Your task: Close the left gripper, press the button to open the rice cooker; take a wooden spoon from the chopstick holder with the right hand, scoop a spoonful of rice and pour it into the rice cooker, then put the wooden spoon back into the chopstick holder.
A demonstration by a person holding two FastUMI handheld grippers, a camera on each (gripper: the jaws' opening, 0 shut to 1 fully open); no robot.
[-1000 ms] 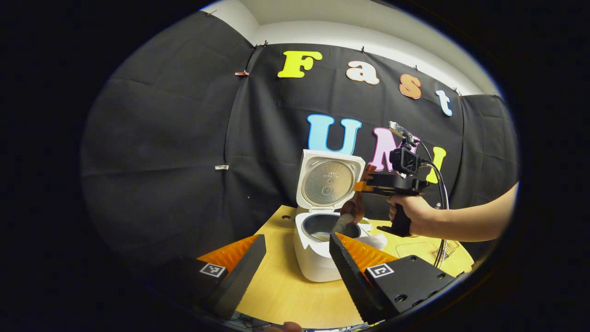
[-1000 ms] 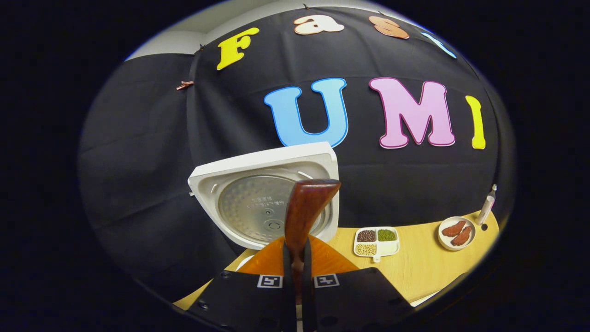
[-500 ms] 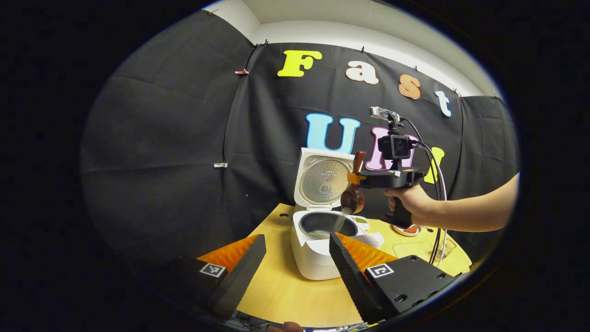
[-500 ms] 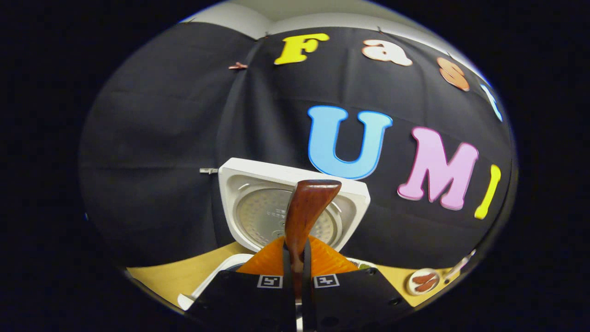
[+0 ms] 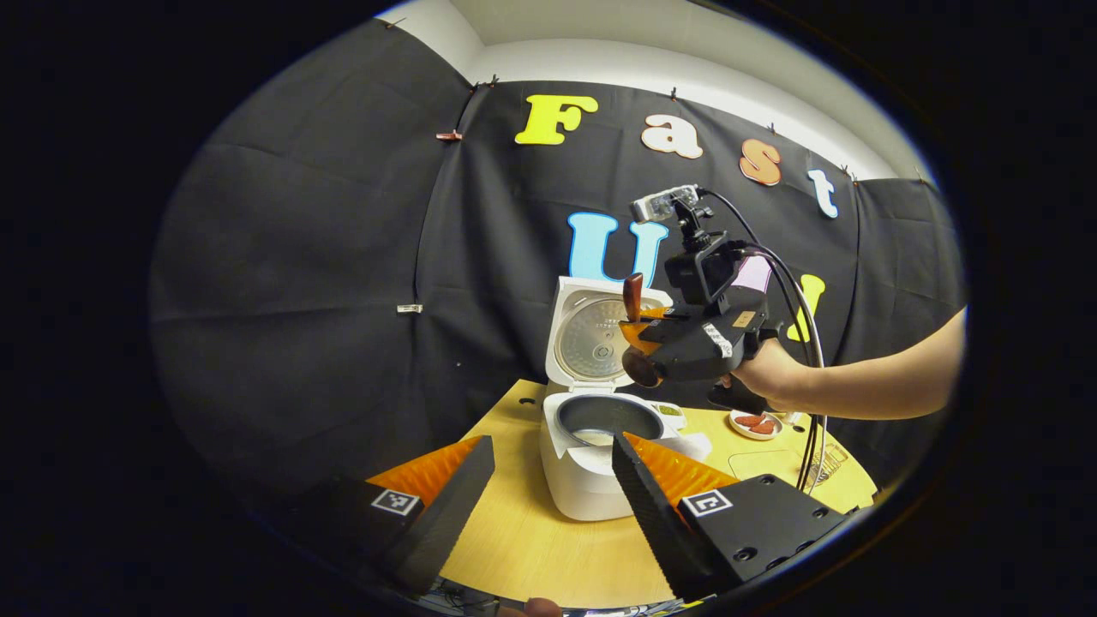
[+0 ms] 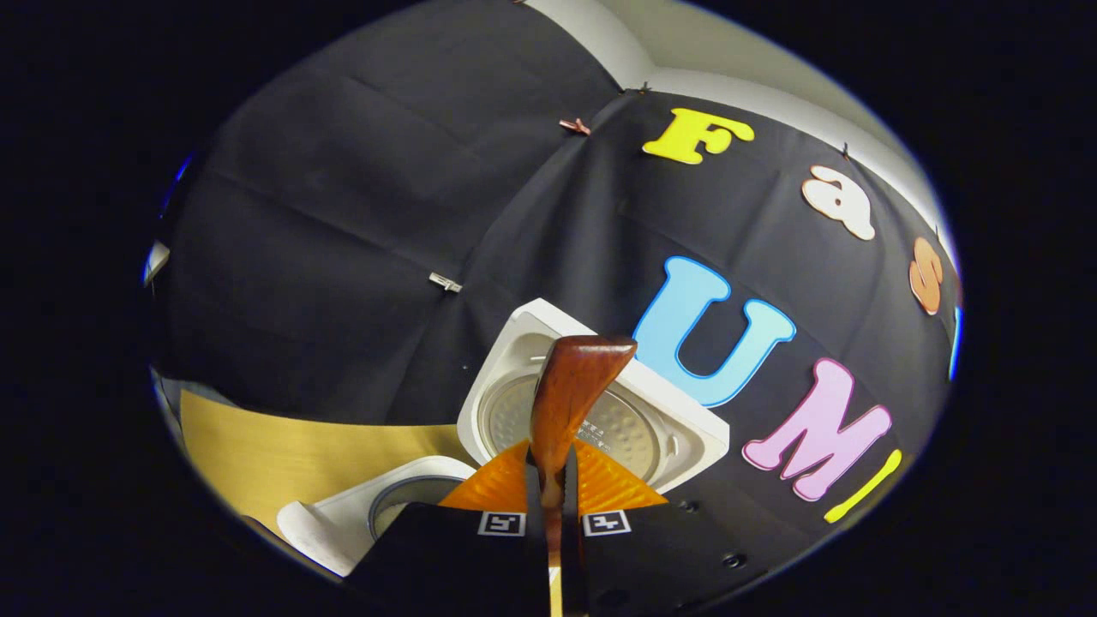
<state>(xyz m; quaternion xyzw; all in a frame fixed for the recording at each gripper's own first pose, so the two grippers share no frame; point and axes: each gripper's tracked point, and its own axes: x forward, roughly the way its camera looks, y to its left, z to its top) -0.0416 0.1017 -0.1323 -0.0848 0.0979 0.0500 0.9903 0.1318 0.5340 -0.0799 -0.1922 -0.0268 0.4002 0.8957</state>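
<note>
Pale wood bench (image 5: 531, 548), round edge, open space left of white rice cooker (image 5: 583, 480). Cooker lid up, ribbed metal inner plate. Right claw (image 5: 638, 330) clamped on glossy wooden spoon (image 6: 566, 394), above the pot. Left claw (image 5: 548, 480) spread wide, empty, near bench edge.

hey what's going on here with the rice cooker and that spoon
A person is working with two handheld grippers at a white rice cooker on a wooden table. The cooker's lid stands open. The right gripper is shut on the handle of a wooden spoon, held above the open pot, bowl end down. The left gripper hangs open near the cooker's front, holding nothing.
</note>
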